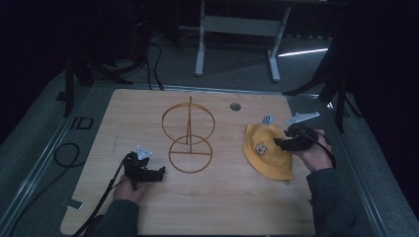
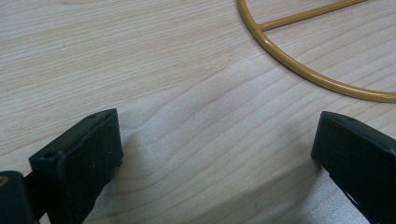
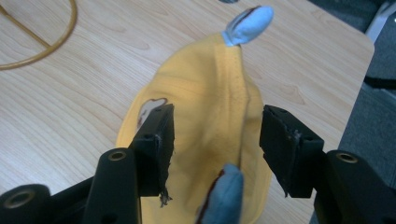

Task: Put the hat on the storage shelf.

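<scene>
Right gripper view: hat point(image 3: 205, 116) between spread jaws

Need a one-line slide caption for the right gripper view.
Right gripper, jaws open, poised over the yellow hat with blue ears on the wooden table.

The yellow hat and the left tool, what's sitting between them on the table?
The gold wire stand sits between the yellow hat and the left tool, seen in the high view.
</scene>
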Motion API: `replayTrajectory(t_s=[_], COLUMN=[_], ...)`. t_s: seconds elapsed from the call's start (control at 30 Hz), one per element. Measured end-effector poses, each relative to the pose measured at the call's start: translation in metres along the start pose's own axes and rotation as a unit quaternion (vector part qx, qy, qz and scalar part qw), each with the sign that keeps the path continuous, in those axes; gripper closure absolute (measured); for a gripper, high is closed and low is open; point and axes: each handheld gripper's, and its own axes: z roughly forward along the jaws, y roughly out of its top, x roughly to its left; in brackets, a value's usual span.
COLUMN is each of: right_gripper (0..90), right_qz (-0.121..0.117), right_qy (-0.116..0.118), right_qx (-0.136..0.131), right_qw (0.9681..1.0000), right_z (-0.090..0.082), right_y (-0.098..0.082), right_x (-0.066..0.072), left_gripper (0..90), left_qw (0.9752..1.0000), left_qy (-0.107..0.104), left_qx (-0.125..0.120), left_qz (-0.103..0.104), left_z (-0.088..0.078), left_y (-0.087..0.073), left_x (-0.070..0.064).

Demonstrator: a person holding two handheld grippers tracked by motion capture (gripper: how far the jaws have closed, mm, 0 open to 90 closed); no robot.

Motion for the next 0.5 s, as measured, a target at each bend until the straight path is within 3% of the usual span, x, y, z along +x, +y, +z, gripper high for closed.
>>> replayTrajectory(t_s=[0.23,0.5], right_gripper=[44.3,44.1], right_qz=[-0.01,-0.02], right_qy=[0.001,0.022], right_qx=[0.032,0.076], right_qw=[0.9995,0.9966], right_z=[0.003,0.013], right_y=[0.007,0.021], right_x=[-0.006,-0.006], left_gripper=[2.0,2.0], left_qw=[1.0,1.0], left_qy=[0.0,0.0], left_qx=[0.0,0.0], left_qz=[-0.001,-0.001], left_z=[0.0,0.0], left_y=[0.0,0.0], left_x=[0.0,0.0])
